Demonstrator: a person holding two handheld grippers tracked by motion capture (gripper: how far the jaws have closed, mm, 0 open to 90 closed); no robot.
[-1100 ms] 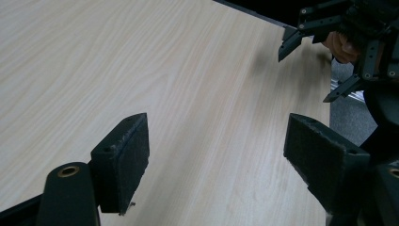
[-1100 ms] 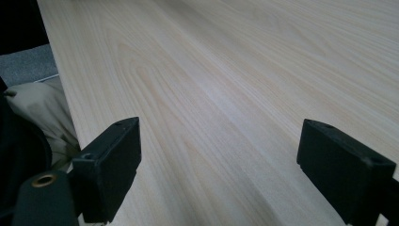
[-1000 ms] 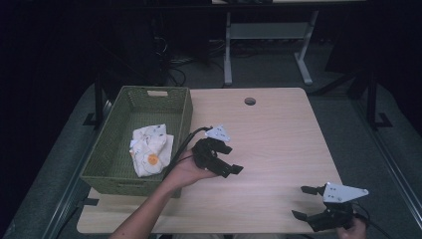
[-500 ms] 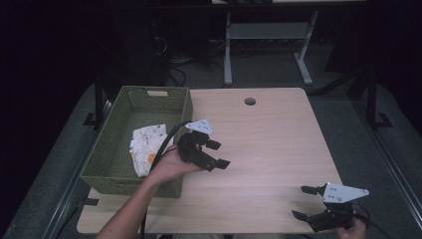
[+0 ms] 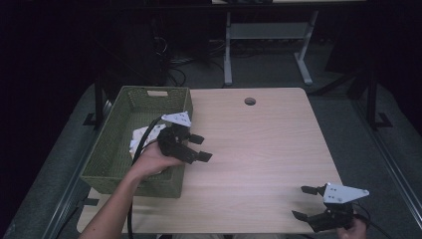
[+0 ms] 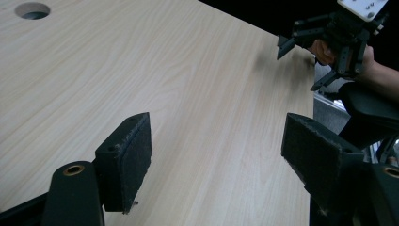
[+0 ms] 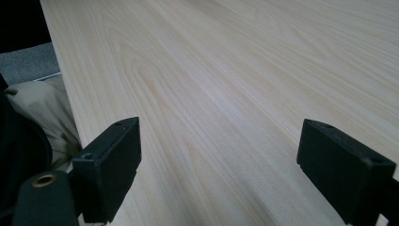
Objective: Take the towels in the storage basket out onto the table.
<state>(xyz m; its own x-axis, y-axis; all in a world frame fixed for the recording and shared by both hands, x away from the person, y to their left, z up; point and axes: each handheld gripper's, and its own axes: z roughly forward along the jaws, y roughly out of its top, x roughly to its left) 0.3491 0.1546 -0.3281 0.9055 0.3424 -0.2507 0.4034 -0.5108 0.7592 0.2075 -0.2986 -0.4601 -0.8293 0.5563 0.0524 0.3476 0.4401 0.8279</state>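
My left gripper (image 5: 200,148) is held over the right rim of a green woven basket (image 5: 113,149), open, its jaws pointing right across the wooden table (image 5: 259,144). In the left gripper view its pads (image 6: 134,150) stand wide apart above bare wood with nothing between them. A white cloth (image 5: 142,137) with an orange patch lies in the basket, partly hidden by the hand. My right gripper (image 5: 301,202) rests at the table's near right corner, open and empty; it also appears far off as the right gripper (image 6: 303,61). Its own pads (image 7: 115,155) frame bare tabletop.
A round cable hole (image 5: 250,101) sits near the table's far edge, seen too as the hole (image 6: 32,9). Behind the table stand a grey desk frame (image 5: 268,35) and cables on the floor. Beige fabric (image 7: 44,117) shows beyond the table's near edge.
My left gripper has drifted left and slightly away, from the table's middle to the basket's right rim, staying open. The right gripper has not moved.
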